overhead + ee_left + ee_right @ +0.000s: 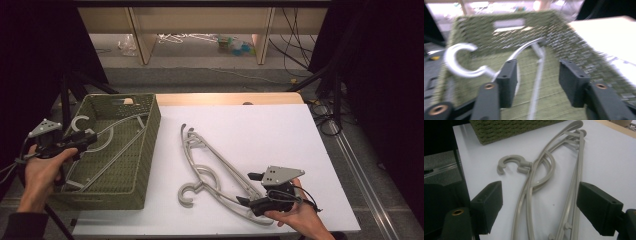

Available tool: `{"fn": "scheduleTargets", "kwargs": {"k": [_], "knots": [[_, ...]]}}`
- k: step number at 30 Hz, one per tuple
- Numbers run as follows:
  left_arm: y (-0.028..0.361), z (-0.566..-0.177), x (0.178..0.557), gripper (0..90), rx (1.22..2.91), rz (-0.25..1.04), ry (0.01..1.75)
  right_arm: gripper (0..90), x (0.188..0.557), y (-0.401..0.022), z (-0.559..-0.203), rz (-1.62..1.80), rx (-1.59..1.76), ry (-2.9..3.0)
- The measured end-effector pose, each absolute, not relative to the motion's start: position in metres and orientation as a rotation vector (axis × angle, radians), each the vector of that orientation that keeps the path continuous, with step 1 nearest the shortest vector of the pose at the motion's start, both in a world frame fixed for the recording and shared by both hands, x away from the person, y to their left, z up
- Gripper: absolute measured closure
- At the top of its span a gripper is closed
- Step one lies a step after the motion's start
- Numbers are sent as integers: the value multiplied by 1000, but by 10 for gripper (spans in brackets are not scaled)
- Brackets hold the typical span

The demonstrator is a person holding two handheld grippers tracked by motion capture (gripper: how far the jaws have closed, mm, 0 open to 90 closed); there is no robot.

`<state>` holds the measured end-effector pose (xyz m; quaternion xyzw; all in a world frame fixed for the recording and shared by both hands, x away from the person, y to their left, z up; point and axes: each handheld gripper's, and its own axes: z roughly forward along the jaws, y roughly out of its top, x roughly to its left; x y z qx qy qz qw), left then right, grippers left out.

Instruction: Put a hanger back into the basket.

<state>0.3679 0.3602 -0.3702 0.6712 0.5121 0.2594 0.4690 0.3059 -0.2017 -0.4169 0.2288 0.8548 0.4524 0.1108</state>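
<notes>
Judging by the layout, I read the job as partly done: one grey hanger point(107, 145) lies inside the green basket point(150, 150) at the table's point(280, 130) left, while the remaining hangers point(210, 172) are stacked on the white surface. My left claw point(537, 75) hangs over the basket, jaws parted and released, the binned hanger's hook just beside one jaw, ungripped. My right claw point(539, 207) stands wide open, jaws either side of the stacked hangers, not pressing.

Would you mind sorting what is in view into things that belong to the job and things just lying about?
Job: basket; hanger in basket; hangers on table; left gripper; right gripper.

Lying about: shelf; floor clutter; cables.
</notes>
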Motion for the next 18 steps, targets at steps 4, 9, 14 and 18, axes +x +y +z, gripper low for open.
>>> {"fn": "scheduleTargets", "kwargs": {"k": [4, 9, 14, 18], "knots": [[337, -362, 351, 352, 1590, 599, 1199, 216, 307, -202, -419, 1335, 687, 2500], [302, -362, 333, 272, 1582, 556, 1115, 201, 309, -202, -421, 1351, 701, 2481], [263, -366, 317, 203, 1581, 506, 1021, 192, 310, -204, -420, 1369, 721, 2466], [237, -370, 306, 182, 1576, 468, 937, 183, 310, -204, -421, 1375, 727, 2453]]}}
